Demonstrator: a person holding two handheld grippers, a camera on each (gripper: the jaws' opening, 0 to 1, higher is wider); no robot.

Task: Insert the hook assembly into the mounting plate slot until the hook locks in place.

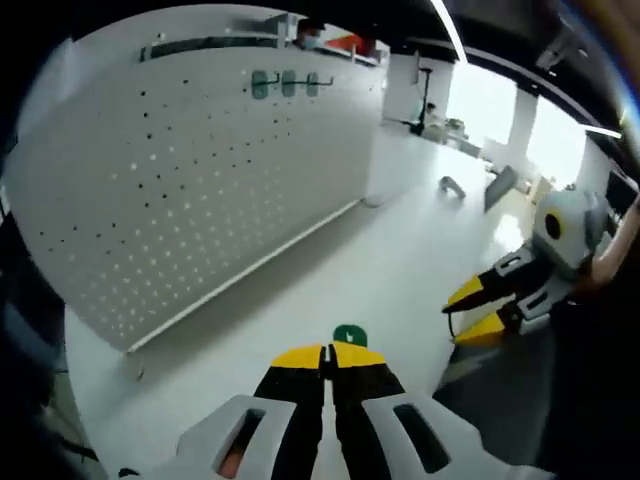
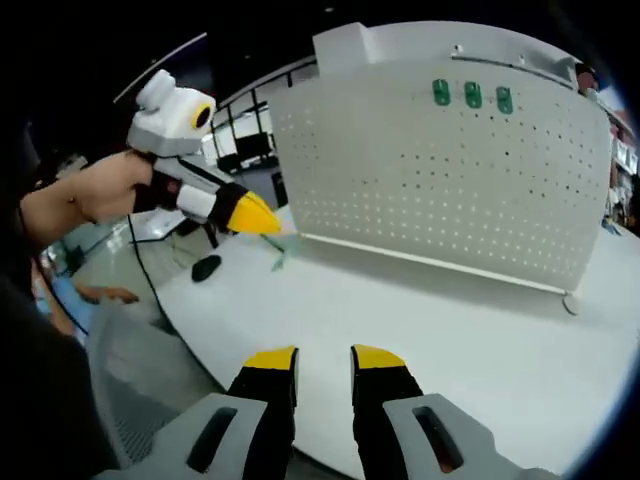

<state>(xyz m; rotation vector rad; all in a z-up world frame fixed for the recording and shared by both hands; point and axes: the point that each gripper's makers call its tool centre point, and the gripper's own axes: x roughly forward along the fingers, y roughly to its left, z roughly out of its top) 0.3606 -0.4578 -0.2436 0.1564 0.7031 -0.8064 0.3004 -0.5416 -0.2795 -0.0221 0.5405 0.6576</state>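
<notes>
While clamped in left tongs (image 1: pixel 328 352) low in frame, green hook (image 1: pixel 348 335) not yet inserted. Pegboard (image 1: pixel 180 190) upper left, three hooks (image 1: pixel 288 83) already mounted. Right tongs (image 2: pixel 324 362) open, empty.

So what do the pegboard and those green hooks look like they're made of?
The pegboard looks like thin sheet metal painted matte white, with even punched holes and a folded lower edge. The green hooks look like glossy moulded plastic, though they're too small to be sure.

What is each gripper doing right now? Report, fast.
Left gripper: shut on a green hook.
Right gripper: open, holding nothing.
</notes>
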